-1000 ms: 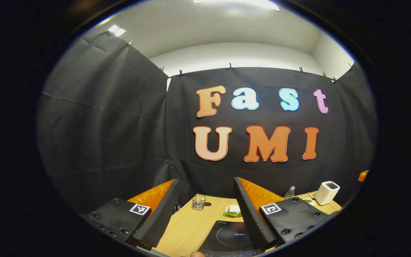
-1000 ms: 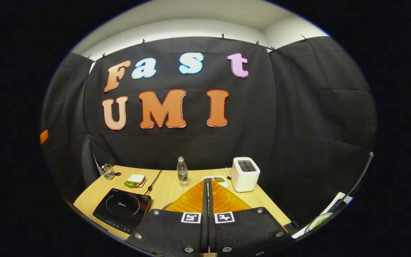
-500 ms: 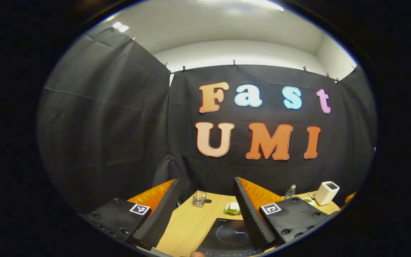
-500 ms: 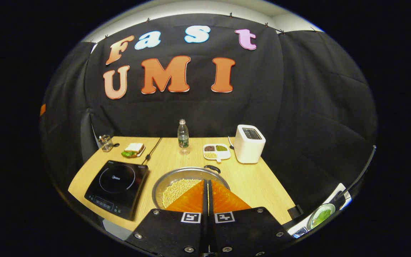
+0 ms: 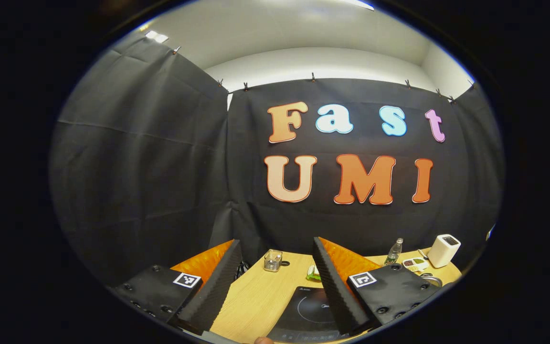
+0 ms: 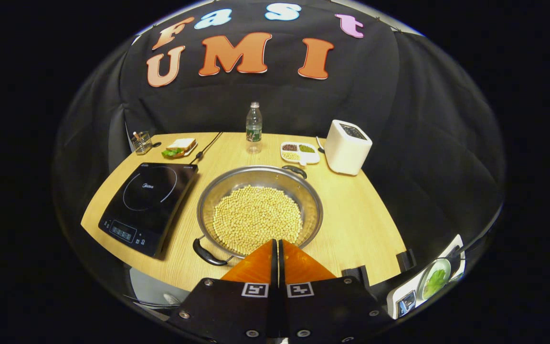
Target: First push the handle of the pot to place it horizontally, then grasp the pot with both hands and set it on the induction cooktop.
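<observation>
The wooden table [image 6: 346,210] stands inside a black-cloth booth. At its left lies the induction cooktop [image 6: 148,203]; just beside it, mid-table, sits the pot [image 6: 259,208], holding pale beans, with one handle [image 6: 206,253] at the near-left rim and the other at the far-right rim. The left gripper [image 5: 275,274] hangs released above the cooktop. The right gripper [image 6: 277,248], fingers pressed together and holding nothing, hovers near the pot's front rim. Recommended: lower the closed tips beside the near handle and push steadily sideways, keeping the pot flat to retain the beans.
</observation>
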Demonstrator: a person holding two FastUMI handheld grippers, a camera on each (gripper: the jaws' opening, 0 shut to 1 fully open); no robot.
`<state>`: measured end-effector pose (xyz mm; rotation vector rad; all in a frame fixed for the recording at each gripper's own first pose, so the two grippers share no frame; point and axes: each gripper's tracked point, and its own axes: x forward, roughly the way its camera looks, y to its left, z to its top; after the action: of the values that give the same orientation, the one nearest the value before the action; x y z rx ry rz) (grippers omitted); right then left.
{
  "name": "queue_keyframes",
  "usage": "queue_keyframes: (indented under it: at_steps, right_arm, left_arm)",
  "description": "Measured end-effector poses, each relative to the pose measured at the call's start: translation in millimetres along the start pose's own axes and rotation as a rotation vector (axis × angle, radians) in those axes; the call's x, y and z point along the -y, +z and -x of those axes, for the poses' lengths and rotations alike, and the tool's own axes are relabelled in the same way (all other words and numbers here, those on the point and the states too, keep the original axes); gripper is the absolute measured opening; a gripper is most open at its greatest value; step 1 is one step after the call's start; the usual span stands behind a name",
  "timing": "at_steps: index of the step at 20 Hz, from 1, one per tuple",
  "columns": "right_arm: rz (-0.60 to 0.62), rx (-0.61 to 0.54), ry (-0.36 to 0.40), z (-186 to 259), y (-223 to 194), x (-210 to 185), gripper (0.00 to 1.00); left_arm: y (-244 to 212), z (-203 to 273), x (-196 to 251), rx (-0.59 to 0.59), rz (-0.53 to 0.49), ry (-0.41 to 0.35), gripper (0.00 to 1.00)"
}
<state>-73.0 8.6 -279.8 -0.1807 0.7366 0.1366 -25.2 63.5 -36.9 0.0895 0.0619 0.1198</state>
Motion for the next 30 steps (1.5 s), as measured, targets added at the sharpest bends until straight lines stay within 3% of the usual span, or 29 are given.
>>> queue_keyframes:
  at_steps: [14,30]
  right_arm:
    - [0.077,-0.231,0.086,-35,-81,-51,0.00]
    - [0.178,-0.252,0.180,-63,-75,-113,0.00]
  left_arm:
    - [-28,2,-23,-0.059,-0.013,0.041,0.98]
    - [-42,28,-83,-0.090,-0.004,0.167,0.98]
